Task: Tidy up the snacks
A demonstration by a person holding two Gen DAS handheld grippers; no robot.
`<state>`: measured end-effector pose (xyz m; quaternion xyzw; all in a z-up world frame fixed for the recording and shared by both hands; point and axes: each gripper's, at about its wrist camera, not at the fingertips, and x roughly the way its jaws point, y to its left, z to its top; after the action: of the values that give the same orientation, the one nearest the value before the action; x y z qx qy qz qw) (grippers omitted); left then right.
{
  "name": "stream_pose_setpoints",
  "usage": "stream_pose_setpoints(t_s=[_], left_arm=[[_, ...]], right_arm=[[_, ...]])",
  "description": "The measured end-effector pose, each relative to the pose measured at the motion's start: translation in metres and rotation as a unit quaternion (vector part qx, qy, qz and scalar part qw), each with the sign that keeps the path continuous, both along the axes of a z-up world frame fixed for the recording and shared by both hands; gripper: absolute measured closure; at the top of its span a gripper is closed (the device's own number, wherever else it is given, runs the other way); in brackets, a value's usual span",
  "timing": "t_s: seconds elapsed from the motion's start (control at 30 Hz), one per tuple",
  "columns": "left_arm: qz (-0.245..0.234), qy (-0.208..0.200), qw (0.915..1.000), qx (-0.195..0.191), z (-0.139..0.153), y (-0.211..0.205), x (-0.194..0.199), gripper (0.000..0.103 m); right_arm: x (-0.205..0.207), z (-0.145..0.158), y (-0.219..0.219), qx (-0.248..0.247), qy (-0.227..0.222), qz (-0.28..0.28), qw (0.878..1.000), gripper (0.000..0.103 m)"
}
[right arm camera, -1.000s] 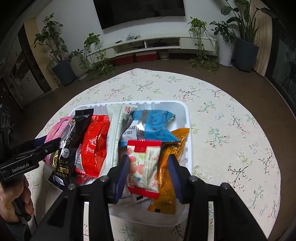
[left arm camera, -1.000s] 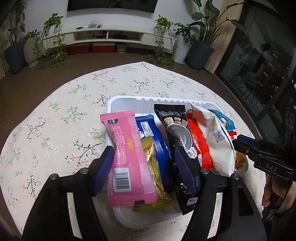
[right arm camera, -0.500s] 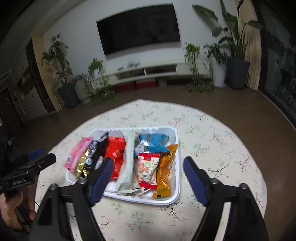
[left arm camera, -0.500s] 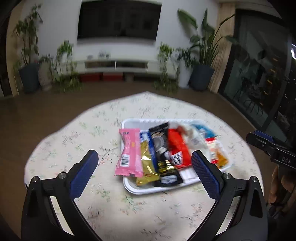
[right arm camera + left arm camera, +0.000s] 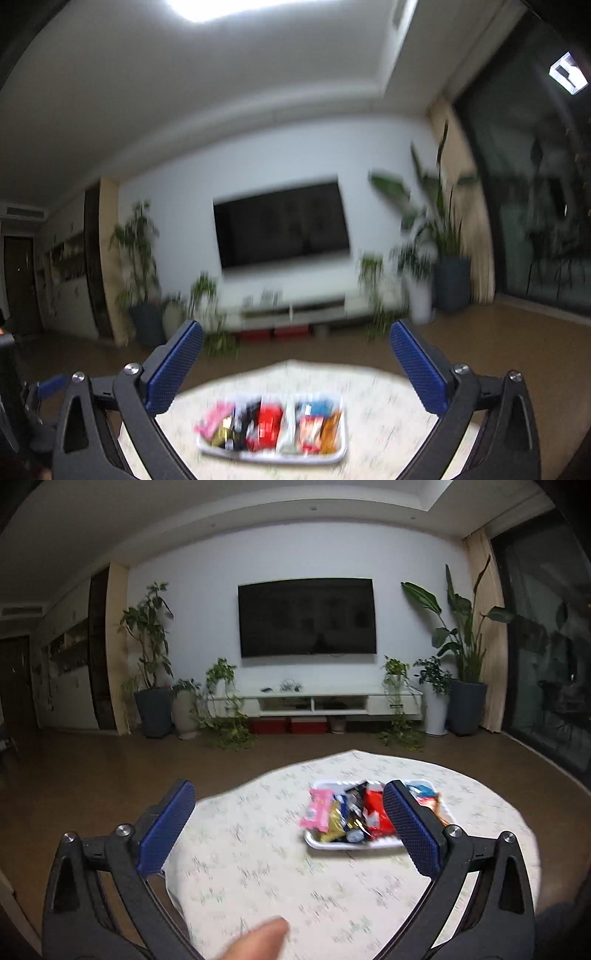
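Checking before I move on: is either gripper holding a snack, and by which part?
Nothing held: left gripper and right gripper stand open, empty; snacks lie in tray.

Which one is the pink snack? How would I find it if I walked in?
Go to the round table with the flowery cloth in front of the big television. On it sits a white tray packed with snack packets lying side by side. The pink snack is at the tray's left end, next to a gold packet, and it is the only pink one.
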<state>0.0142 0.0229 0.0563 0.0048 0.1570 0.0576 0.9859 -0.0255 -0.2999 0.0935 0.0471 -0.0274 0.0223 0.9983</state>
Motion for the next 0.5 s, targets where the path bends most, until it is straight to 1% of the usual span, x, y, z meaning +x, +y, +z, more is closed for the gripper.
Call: stream_pose_setpoints(t_s=[0.03, 0.1, 0.2, 0.27, 0.37, 0.43, 0.5], left_arm=[[-0.002, 0.009, 0.9999, -0.01, 0.001, 0.002, -0.004, 0.0], [-0.008, 0.025, 0.9992, -0.029, 0.0, 0.005, -0.012, 0.0], [-0.007, 0.047, 0.9987, -0.021, -0.007, -0.002, -0.02, 0.0], [-0.012, 0.07, 0.9974, -0.014, -0.014, -0.008, -0.025, 0.0], [-0.025, 0.1, 0.9946, -0.009, -0.027, -0.018, -0.028, 0.0], [-0.034, 0.124, 0.9916, -0.012, -0.037, -0.022, -0.026, 0.0], [-0.034, 0.137, 0.9899, -0.012, -0.046, -0.025, -0.024, 0.0]], right_arm=[[-0.01, 0.005, 0.002, -0.005, -0.014, -0.005, 1.0, 0.0], [-0.025, 0.011, 0.005, -0.012, -0.027, -0.01, 1.0, 0.0], [-0.046, 0.015, 0.009, -0.026, -0.046, -0.024, 0.998, 0.0], [-0.05, 0.011, 0.011, -0.036, -0.038, -0.026, 0.998, 0.0], [-0.045, -0.003, 0.016, -0.054, 0.022, -0.028, 0.998, 0.0], [-0.04, -0.014, 0.017, -0.055, 0.07, -0.018, 0.996, 0.0], [-0.033, -0.026, 0.014, -0.047, 0.117, -0.014, 0.992, 0.0]])
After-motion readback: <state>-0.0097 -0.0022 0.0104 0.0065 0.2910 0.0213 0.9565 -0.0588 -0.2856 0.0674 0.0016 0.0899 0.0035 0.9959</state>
